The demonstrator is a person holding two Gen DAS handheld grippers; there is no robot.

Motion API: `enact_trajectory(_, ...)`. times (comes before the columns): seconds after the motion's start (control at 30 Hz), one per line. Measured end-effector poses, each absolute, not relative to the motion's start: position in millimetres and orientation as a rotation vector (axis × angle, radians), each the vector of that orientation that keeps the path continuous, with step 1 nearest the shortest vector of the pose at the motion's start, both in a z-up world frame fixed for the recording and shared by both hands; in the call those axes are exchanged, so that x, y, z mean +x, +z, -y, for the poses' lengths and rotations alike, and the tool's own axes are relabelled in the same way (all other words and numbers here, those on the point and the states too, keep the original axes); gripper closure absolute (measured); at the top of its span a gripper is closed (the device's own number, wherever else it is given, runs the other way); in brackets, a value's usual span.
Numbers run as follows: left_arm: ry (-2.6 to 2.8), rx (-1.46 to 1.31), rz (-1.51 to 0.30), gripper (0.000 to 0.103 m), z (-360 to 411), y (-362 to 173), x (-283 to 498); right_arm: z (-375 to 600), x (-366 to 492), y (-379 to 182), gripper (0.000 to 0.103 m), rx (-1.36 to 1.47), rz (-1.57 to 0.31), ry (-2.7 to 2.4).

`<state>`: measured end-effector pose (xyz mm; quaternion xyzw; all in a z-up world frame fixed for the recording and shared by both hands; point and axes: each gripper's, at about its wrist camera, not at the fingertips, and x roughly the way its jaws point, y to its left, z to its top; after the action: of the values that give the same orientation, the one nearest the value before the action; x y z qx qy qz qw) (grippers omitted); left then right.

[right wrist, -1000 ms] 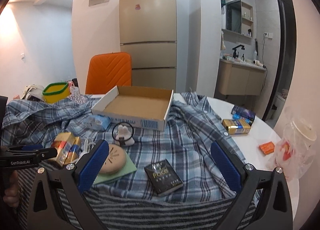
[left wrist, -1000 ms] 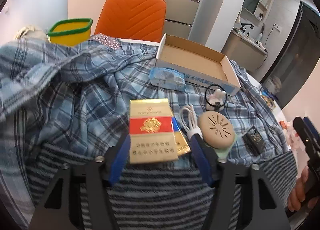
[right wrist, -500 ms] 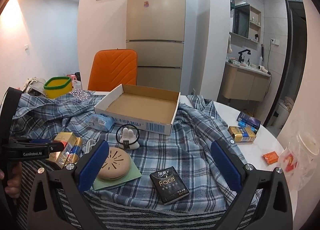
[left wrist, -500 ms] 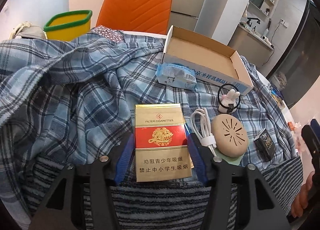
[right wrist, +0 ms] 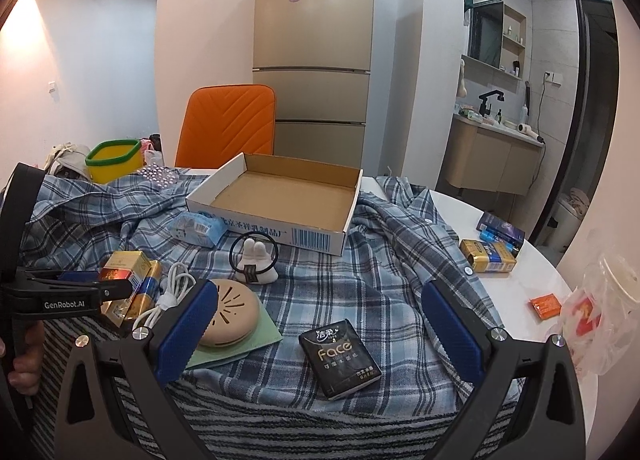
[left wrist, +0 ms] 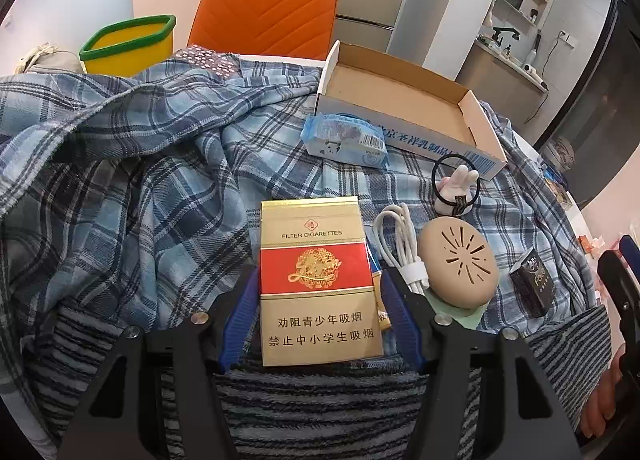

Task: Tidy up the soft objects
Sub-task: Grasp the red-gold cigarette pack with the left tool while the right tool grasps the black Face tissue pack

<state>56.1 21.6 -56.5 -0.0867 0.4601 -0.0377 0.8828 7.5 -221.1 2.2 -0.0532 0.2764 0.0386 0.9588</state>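
While the left gripper [left wrist: 320, 292] straddles the gold and red cigarette pack [left wrist: 318, 284] at lower centre of the left wrist view, its jaws are opening, the blue pads a sliver off each edge; a second ago the pack sat tilted and blurred, now it lies square on the plaid shirt [left wrist: 152, 164], so it looks let go rather than boxed; the cardboard box [left wrist: 400, 108] at upper centre is empty, the blue tissue pack [left wrist: 344, 138] touching its front wall; a second pack under the first is mostly hidden.

From the right wrist view, the right gripper [right wrist: 320, 320] gapes wide at the bottom, holding nothing, over the black tissue pack [right wrist: 340, 356]; the person's hand [right wrist: 24, 356] at lower left is cut off.
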Motion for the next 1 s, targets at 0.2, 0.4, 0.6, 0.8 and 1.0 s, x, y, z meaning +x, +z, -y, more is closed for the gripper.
enact_trajectory(0.2,-0.104,-0.093,-0.869,0.049,-8,-42,44,222,5,2,0.0,-0.125,-0.551,0.066)
enact_trajectory(0.4,-0.12,-0.039,-0.704,0.048,8,-18,24,234,9,4,0.0,-0.091,-0.585,0.086)
enact_trajectory(0.6,-0.146,-0.016,-0.636,0.048,19,-18,21,240,14,-4,0.0,-0.108,-0.648,0.153)
enact_trajectory(0.8,-0.121,-0.024,-0.655,0.048,17,-24,24,243,26,-21,0.001,-0.154,-0.758,0.234)
enact_trajectory(1.0,-0.103,-0.021,-0.667,0.048,18,-29,24,245,48,-43,0.014,-0.16,-0.892,0.297)
